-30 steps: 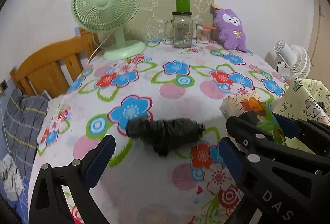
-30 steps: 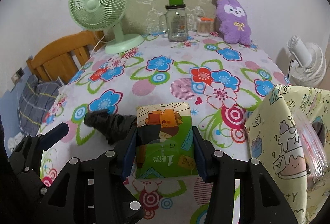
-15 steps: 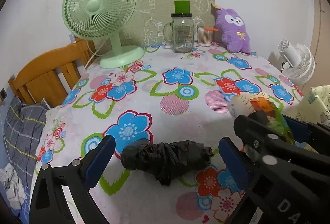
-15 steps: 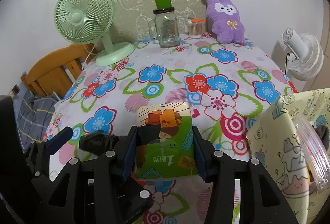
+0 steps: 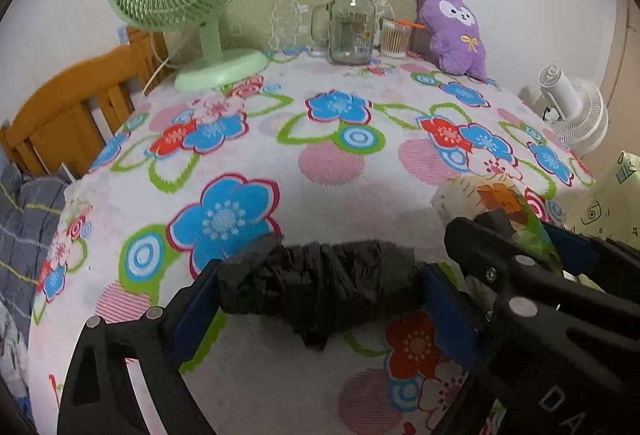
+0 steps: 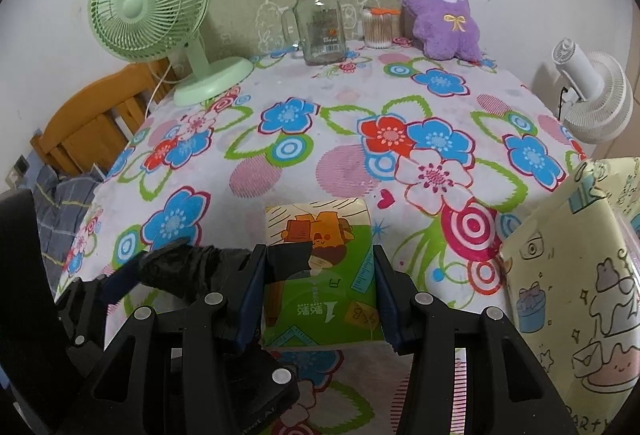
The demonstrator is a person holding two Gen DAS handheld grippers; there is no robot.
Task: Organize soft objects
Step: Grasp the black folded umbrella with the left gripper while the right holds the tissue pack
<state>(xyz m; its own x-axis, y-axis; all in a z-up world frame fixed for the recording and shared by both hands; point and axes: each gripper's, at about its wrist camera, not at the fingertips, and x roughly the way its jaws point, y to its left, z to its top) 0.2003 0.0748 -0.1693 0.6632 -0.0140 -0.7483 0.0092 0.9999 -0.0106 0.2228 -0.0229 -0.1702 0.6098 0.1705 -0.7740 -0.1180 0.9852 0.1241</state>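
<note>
A crumpled black plastic bundle (image 5: 316, 287) lies on the flowered tablecloth (image 5: 328, 163) near its front edge. My left gripper (image 5: 320, 275) straddles it lengthwise, one blue pad at each end, and its jaws are closing; the bundle does not look squeezed. In the right wrist view the same bundle (image 6: 180, 267) sits at the left between those blue pads (image 6: 120, 279). My right gripper (image 6: 318, 275) is shut on a green and yellow tissue pack (image 6: 320, 255), held just above the cloth. That pack (image 5: 492, 199) shows to the right of the bundle in the left wrist view.
A green desk fan (image 6: 152, 15), a glass jar mug (image 6: 320, 31), a swab pot (image 6: 378, 29) and a purple plush (image 6: 440, 15) line the far edge. A yellow cartoon-print bag (image 6: 568, 275) stands at the right, a white fan (image 6: 592, 91) behind it, a wooden chair (image 5: 68, 115) on the left.
Both grippers have come forward and down over the table. The black bundle, earlier ahead of the left fingers, now lies between them, and those jaws stand narrower. The right grip is unchanged.
</note>
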